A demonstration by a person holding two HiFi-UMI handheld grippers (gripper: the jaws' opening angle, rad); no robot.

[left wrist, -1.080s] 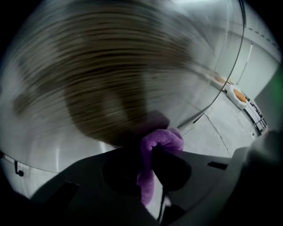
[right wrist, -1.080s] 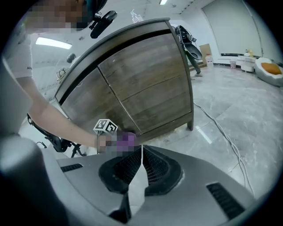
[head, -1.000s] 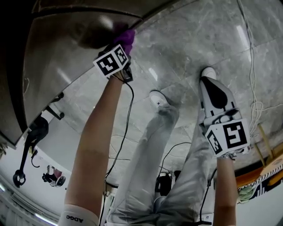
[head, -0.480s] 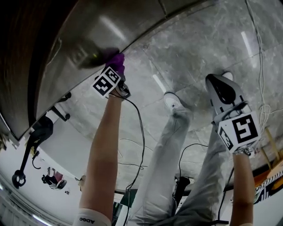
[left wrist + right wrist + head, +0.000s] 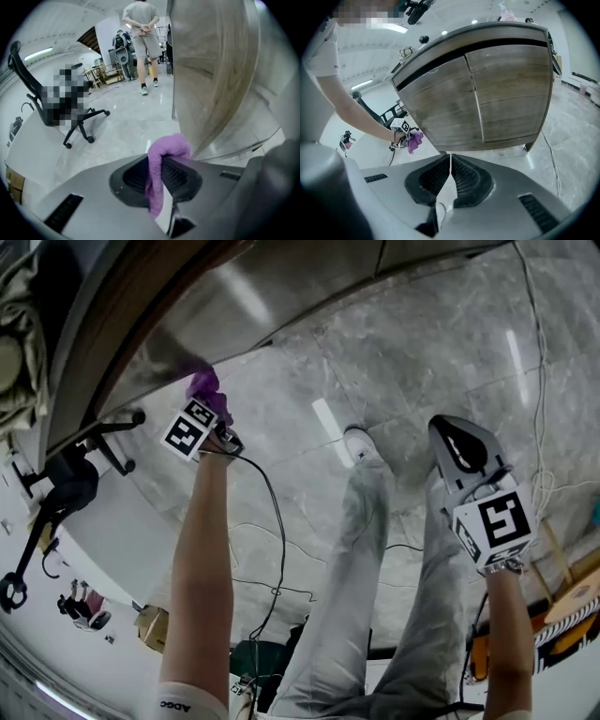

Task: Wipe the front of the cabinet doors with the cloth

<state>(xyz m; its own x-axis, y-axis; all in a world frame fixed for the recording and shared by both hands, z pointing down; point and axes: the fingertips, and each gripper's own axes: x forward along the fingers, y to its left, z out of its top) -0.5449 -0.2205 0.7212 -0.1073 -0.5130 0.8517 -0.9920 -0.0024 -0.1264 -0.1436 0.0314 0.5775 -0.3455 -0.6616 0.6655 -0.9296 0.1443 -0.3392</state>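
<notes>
The purple cloth [image 5: 206, 390] is clamped in my left gripper [image 5: 208, 401], which is shut on it at the low left corner of the wooden cabinet [image 5: 234, 306]. In the left gripper view the cloth [image 5: 161, 161] bulges out between the jaws and its top touches the cabinet's edge [image 5: 211, 79]. In the right gripper view the two cabinet doors [image 5: 483, 93] face me, with the left gripper [image 5: 412, 138] and cloth [image 5: 415, 140] at their lower left corner. My right gripper [image 5: 459, 448] hangs over the floor beside the person's leg, shut and empty, its jaws [image 5: 450, 164] meeting.
A black office chair [image 5: 51, 108] stands on the grey marble floor [image 5: 422, 362] left of the cabinet. A person [image 5: 143, 37] stands farther back. Cables [image 5: 272, 521] trail over the floor. The person's own legs and shoe [image 5: 358, 442] lie between the two grippers.
My left gripper with the cloth has slid along the cabinet front down to its lower left corner. The right gripper has stayed roughly where it was.
</notes>
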